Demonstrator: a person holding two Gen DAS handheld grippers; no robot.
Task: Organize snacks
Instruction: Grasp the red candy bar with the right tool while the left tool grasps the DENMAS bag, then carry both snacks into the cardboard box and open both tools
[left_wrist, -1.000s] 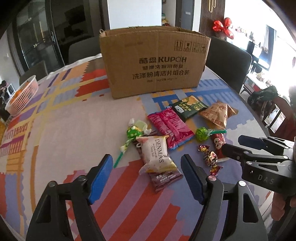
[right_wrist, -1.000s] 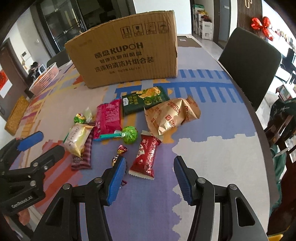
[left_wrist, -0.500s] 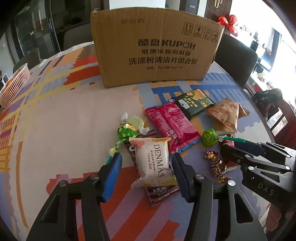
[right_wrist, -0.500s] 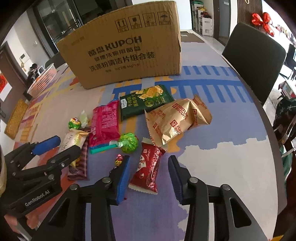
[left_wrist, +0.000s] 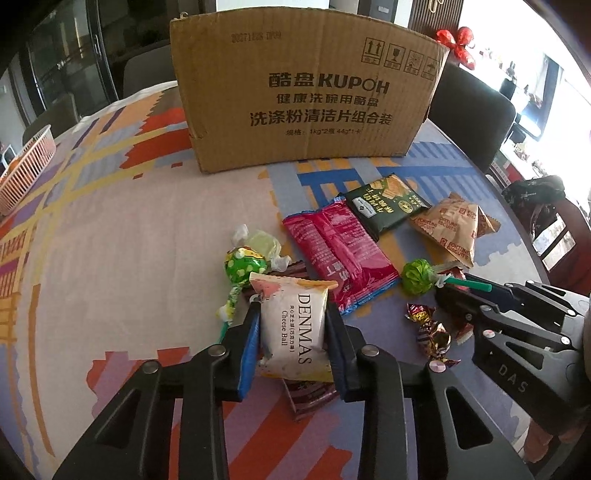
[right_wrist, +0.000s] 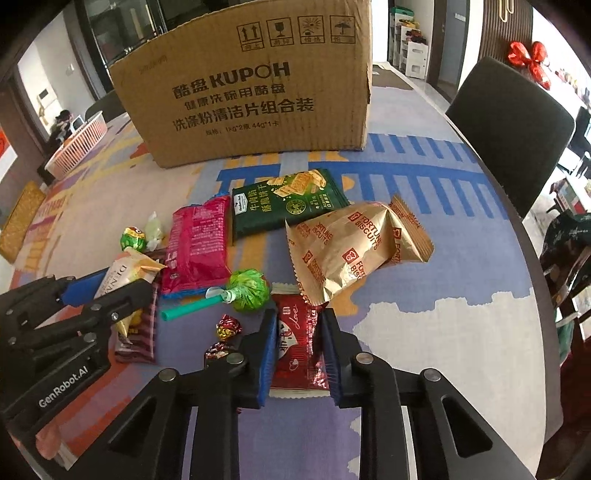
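My left gripper (left_wrist: 291, 332) is shut on the white DENMAS cheese ball packet (left_wrist: 291, 328), which lies over a dark striped packet (left_wrist: 310, 397) on the table. My right gripper (right_wrist: 297, 347) is shut on the red snack packet (right_wrist: 297, 343). The left gripper also shows at the left of the right wrist view (right_wrist: 107, 288). Around them lie a pink packet (left_wrist: 340, 254), a dark green cracker packet (right_wrist: 286, 203), a gold Fortune Biscuits bag (right_wrist: 354, 247), two green lollipops (right_wrist: 247, 290) (left_wrist: 240, 264) and small foil candies (left_wrist: 430, 330). A large cardboard box (left_wrist: 306, 96) stands behind.
The table has a colourful patterned cloth (left_wrist: 110, 229). A pink basket (left_wrist: 26, 166) sits at the far left. A dark chair (right_wrist: 517, 122) stands at the right edge, where the table rim (right_wrist: 546, 266) curves. A black bag (left_wrist: 532, 192) lies off the table at right.
Both grippers have moved forward and down and closed: the left onto the DENMAS packet, the right onto the red packet. The box looms closer in both views.
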